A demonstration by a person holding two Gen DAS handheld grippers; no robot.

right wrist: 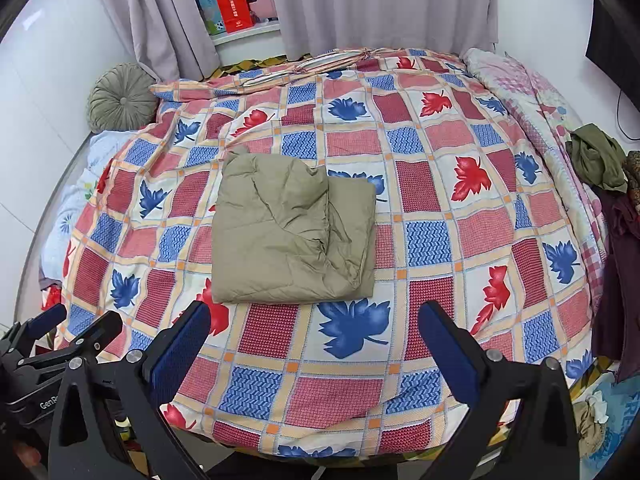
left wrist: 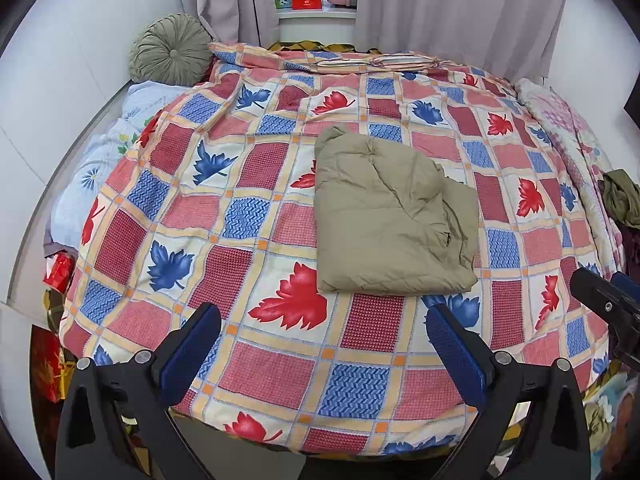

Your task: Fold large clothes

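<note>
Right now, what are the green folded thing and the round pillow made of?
The folded garment looks like thin, matte woven cloth, maybe cotton or nylon: it shows fine, crisp creases. The round pillow looks like velvet: soft sheen, pleats gathered to a centre button.

Folded garment [left wrist: 392,216]: matt khaki quilted cloth, creased. Bedcover [left wrist: 280,368]: printed woven cloth. Round cushion [left wrist: 172,50]: pleated velvety fabric.

Khaki-olive garment [left wrist: 392,212]; red, blue, seemingly maple-leaf checked quilt [left wrist: 280,368].

Olive garment [left wrist: 394,212] — folded (creased) — lying mid-bed.
</note>
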